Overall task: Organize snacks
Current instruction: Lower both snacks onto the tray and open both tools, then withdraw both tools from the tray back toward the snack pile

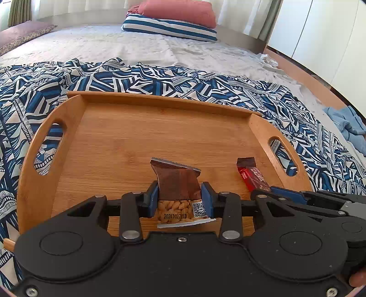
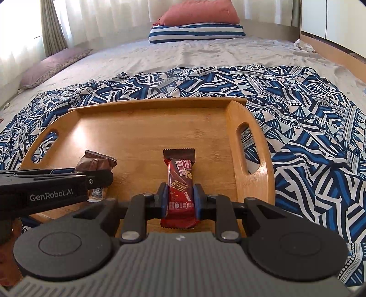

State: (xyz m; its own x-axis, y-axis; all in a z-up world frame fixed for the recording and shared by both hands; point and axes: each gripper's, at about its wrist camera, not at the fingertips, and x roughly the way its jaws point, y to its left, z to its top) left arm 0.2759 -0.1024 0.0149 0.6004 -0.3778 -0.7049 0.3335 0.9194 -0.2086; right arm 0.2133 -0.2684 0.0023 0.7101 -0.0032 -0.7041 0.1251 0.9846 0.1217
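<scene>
A wooden tray [image 1: 128, 128] [image 2: 141, 128] with cut-out handles lies on a patterned blue-and-white cloth. My left gripper [image 1: 180, 198] is shut on a brown snack packet [image 1: 177, 180] with nuts pictured on it, over the tray's near middle. The blue pads press both sides of the packet. My right gripper [image 2: 180, 201] is shut on a red wafer bar [image 2: 180, 182], over the tray's near right part. In the right wrist view the brown packet [image 2: 96, 162] shows behind the left gripper's arm at the left. In the left wrist view the red bar [image 1: 251, 176] shows at the right.
The patterned cloth [image 1: 205, 84] [image 2: 297, 114] covers the near part of a bed. A striped pillow [image 1: 169, 27] under a pink one [image 1: 180, 10] lies at the far end. A blue garment [image 1: 347, 123] sits at the right edge. A wardrobe stands to the right.
</scene>
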